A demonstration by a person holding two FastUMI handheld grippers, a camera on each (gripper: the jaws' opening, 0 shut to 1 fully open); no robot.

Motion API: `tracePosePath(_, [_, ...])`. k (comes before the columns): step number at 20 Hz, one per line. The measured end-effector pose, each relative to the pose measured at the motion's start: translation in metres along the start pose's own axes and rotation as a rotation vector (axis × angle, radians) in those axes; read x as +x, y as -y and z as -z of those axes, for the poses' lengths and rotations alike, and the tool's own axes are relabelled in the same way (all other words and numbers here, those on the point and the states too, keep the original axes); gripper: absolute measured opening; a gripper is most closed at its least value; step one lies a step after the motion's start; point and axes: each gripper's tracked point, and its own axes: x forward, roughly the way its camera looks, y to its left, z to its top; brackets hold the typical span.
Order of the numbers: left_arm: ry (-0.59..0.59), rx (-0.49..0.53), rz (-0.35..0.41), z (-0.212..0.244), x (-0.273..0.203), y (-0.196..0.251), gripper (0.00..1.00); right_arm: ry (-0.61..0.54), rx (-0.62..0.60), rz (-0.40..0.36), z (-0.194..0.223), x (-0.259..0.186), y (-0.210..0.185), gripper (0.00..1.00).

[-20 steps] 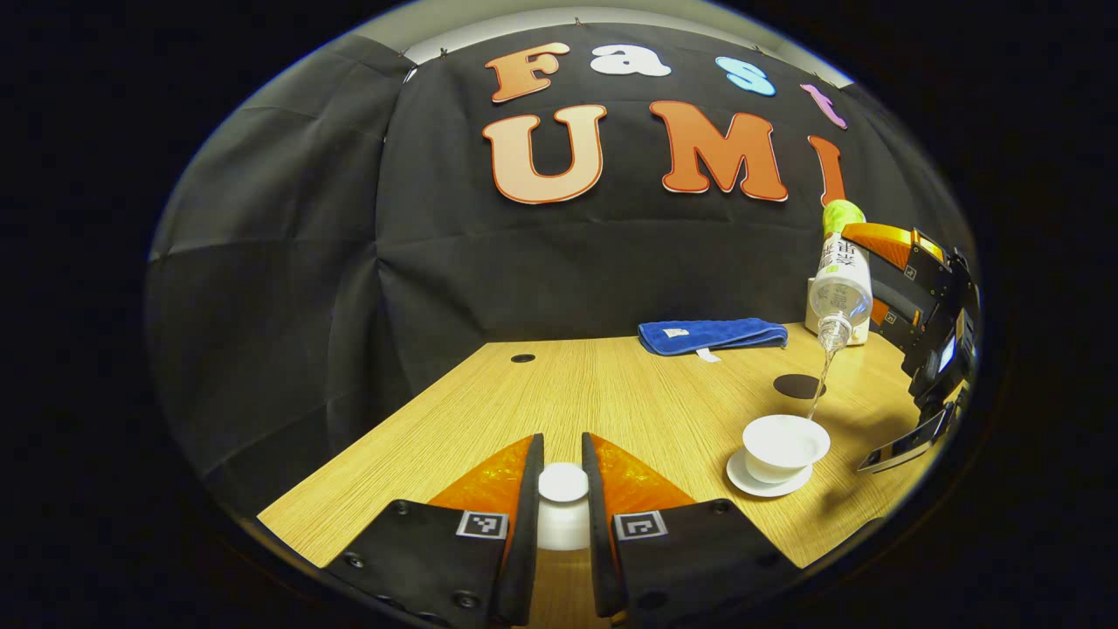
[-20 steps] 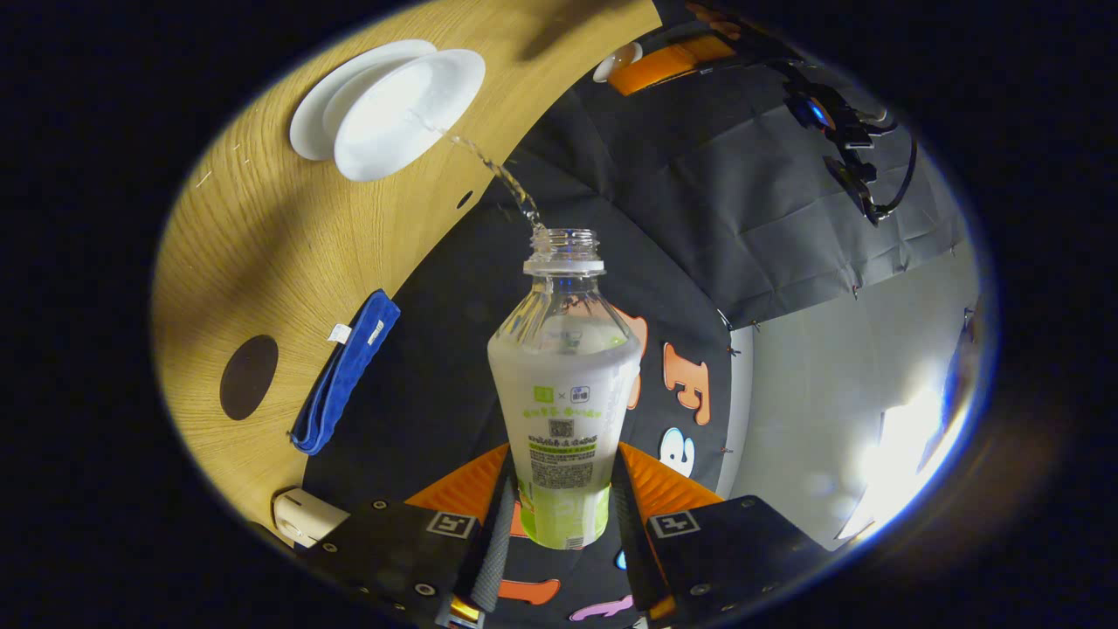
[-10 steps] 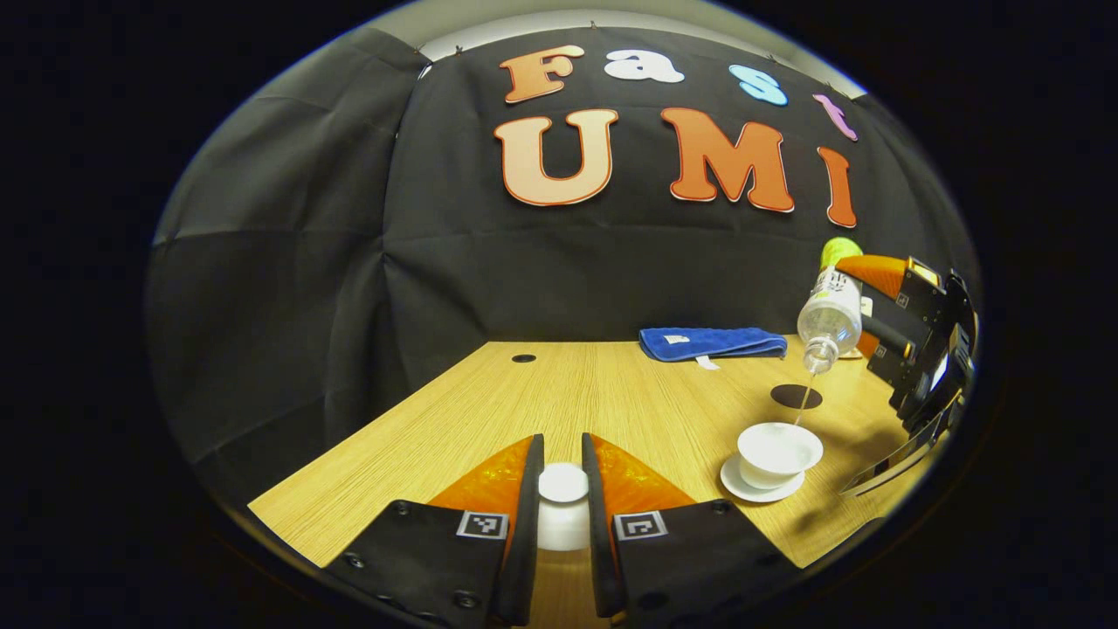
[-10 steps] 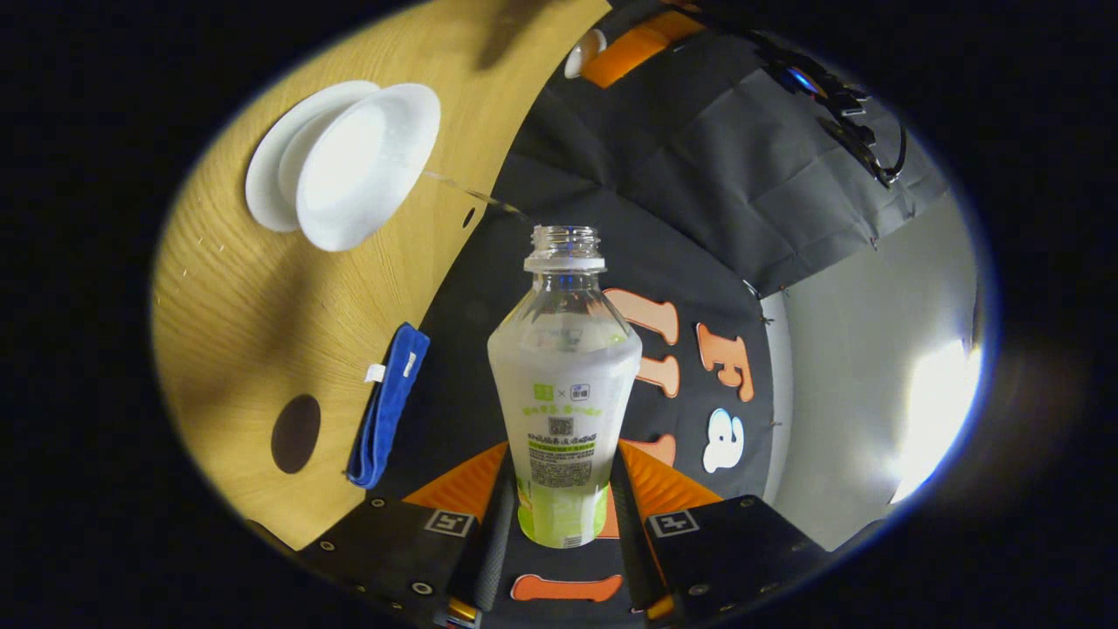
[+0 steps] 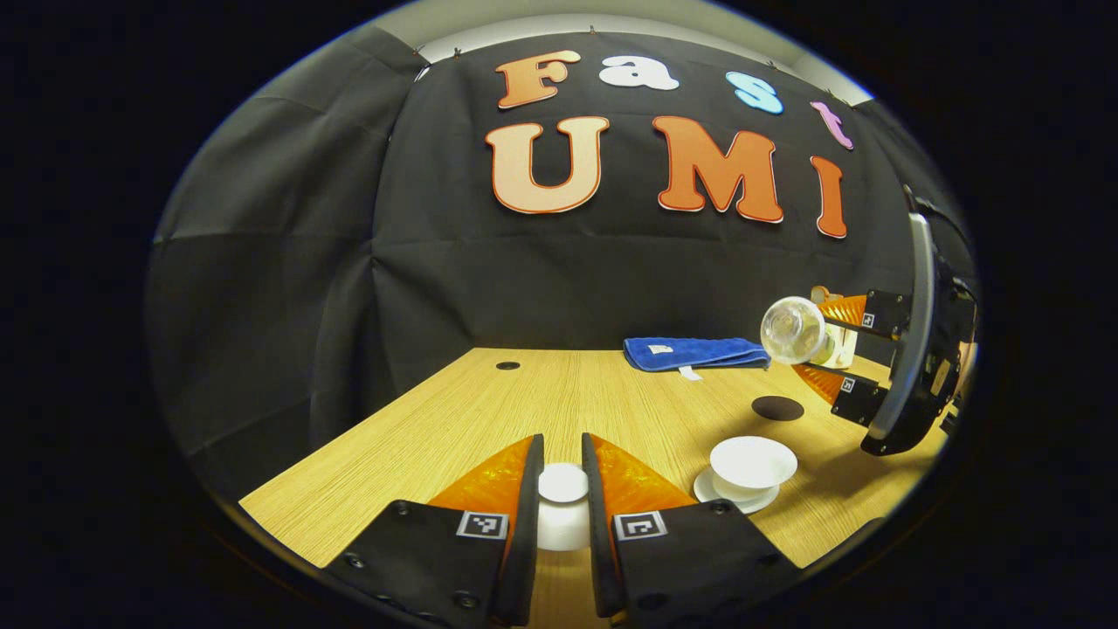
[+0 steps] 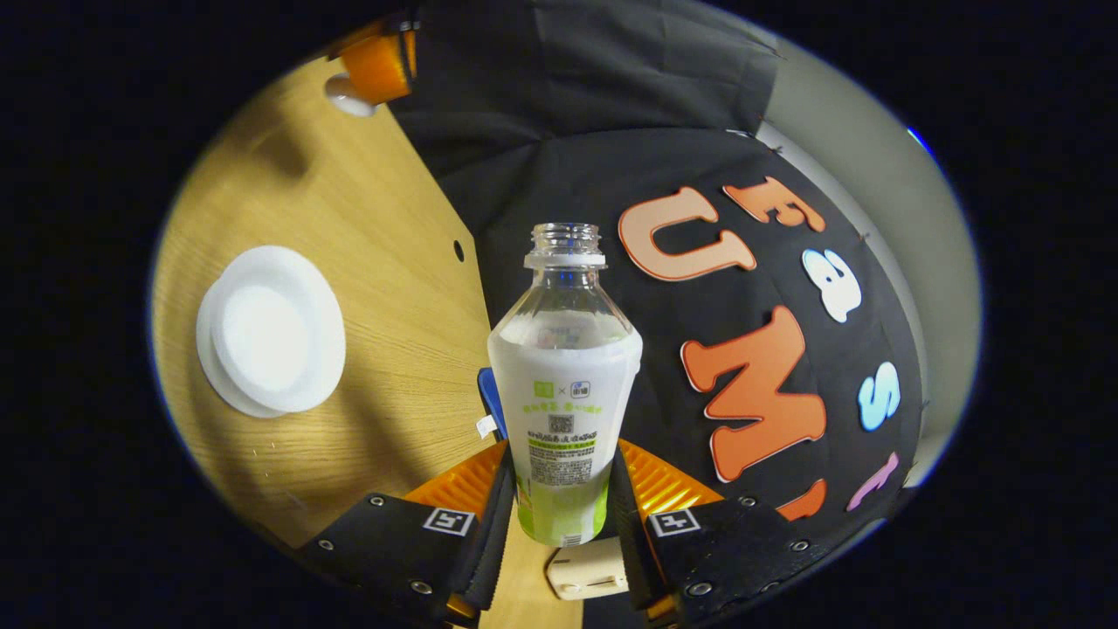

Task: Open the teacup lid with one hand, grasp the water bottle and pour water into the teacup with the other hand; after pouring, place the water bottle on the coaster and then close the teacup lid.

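In the left gripper view, the left gripper (image 5: 562,507) sits at the bottom centre, closed on the white teacup lid (image 5: 562,483), with both fingers against its sides, just above the wooden bench (image 5: 541,402). To the right of it, lower right of the frame, the open teacup (image 5: 752,463) stands on its saucer (image 5: 735,494), with the dark round coaster (image 5: 777,407) behind it and a folded blue towel (image 5: 694,352) along the back edge. Farthest right, the right gripper (image 5: 838,358) holds the water bottle (image 5: 793,330) lying about level, its open mouth turned toward this camera. In the right gripper view the teacup (image 6: 272,328) lies at the left and the bottle (image 6: 564,384) stands up the centre, clamped low on its label between both fingers. The step in hand appears to be carrying the bottle to the coaster: it likely pays to bring it fully upright first, since it is uncapped and part full, then lower it squarely onto the dark disc before letting go, while the lid waits off to the side. Compared with half a second ago, the thin stream into the cup has stopped, and the bottle has swung up from its downward pouring tilt and away from the cup.
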Motion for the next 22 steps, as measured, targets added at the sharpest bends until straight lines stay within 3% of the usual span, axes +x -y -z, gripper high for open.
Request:
tracePosePath(8, [0.020, -0.005, 0.037, -0.015, 0.004, 0.026, 0.30, -0.126, 0.527, -0.004, 0.049, 0.026, 0.028, 0.58])
tracePosePath(14, [0.052, -0.039, 0.069, -0.029, 0.006, 0.047, 0.30, -0.187, 0.894, -0.055, 0.083, 0.041, 0.022, 0.58])
tracePosePath(22, [0.082, -0.082, 0.143, -0.041, 0.012, 0.090, 0.30, -0.293, 1.116, -0.145, 0.106, 0.050, -0.024, 0.58])
